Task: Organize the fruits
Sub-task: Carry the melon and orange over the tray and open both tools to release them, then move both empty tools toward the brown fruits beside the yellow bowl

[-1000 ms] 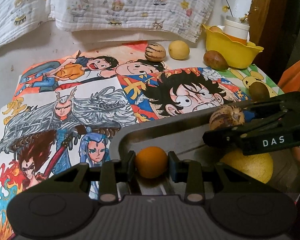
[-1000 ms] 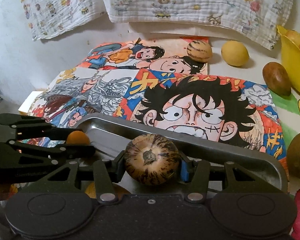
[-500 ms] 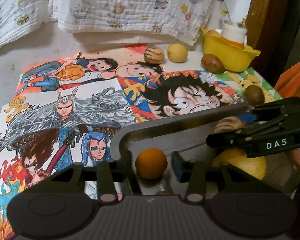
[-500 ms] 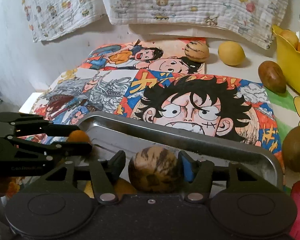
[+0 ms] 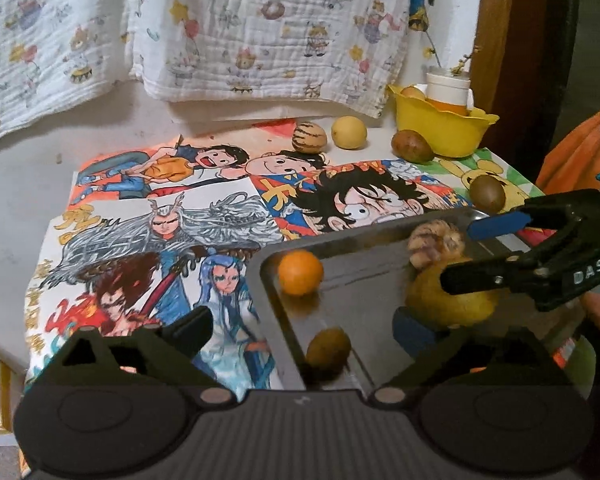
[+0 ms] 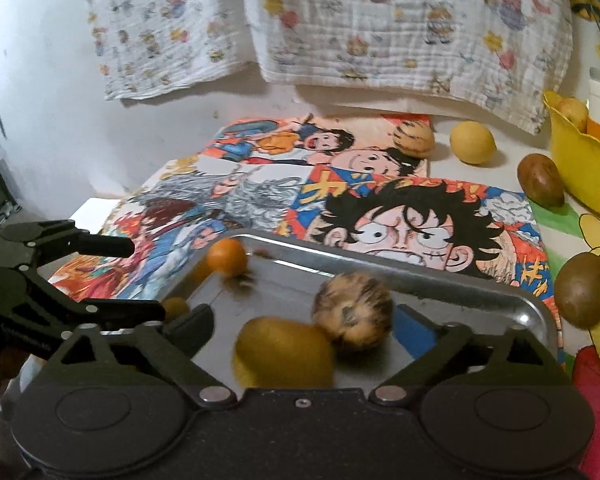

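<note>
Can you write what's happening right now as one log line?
left gripper: opening, empty | right gripper: opening, empty | orange, striped fruit: in tray

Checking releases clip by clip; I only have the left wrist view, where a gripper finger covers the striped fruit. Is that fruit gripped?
Observer: No. From the right wrist, the right gripper is opening its jaws; the striped fruit lies in the tray between them, unpressed.
Reviewer: Touching the yellow fruit?
Observer: Apparently; the yellow fruit sits against its near side, both blurred.
Reviewer: And the left gripper?
Observer: The left gripper is opening its jaws, nothing between them; the orange lies beyond, in the tray corner.
</note>
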A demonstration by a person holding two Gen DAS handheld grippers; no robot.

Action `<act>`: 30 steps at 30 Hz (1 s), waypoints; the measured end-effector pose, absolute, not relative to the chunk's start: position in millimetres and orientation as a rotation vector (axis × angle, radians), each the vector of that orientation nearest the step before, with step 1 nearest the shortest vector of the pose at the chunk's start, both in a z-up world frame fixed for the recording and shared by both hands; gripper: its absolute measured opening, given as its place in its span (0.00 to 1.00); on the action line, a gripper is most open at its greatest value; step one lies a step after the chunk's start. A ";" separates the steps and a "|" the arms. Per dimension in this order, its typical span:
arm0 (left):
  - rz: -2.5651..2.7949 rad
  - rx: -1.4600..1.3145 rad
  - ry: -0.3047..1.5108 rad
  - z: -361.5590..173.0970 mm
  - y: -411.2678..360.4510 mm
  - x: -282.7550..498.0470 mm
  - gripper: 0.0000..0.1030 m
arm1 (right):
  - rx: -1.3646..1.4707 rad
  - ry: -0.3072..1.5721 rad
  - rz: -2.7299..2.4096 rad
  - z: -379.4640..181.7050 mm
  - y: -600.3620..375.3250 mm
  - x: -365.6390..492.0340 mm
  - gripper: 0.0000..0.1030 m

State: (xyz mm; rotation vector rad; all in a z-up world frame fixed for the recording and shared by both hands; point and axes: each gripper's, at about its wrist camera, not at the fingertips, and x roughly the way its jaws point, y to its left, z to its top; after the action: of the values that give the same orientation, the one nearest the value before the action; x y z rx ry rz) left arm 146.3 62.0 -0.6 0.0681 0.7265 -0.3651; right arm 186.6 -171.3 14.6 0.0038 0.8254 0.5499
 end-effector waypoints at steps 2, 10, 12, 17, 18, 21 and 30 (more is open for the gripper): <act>-0.367 0.088 0.724 0.2 62.3 138.0 0.99 | -0.008 0.818 0.570 16.5 -169.4 176.1 0.98; -0.392 0.215 0.713 4.1 55.1 110.9 0.99 | -0.155 0.791 0.619 19.7 -160.7 135.7 0.99; -0.399 0.234 0.718 4.7 53.3 105.6 0.99 | -0.187 0.784 0.625 21.0 -161.5 126.2 0.99; -0.422 0.284 0.722 4.8 47.9 94.1 0.99 | -0.248 0.759 0.619 23.5 -169.2 107.0 0.99; -0.421 0.296 0.724 4.1 46.4 92.7 0.99 | -0.256 0.757 0.615 23.3 -171.7 104.0 0.99; -0.419 0.341 0.734 0.9 40.3 89.1 0.99 | -0.263 0.759 0.592 21.7 -180.0 98.6 0.99; -0.435 0.420 0.736 3.7 27.3 86.8 0.99 | -0.185 0.748 0.491 20.8 -214.7 96.5 0.99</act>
State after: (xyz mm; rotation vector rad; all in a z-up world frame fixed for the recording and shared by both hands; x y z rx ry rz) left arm 86.8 27.3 3.7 0.4203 0.7361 -0.4355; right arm 96.5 -214.7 20.8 -0.1851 0.7479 0.4908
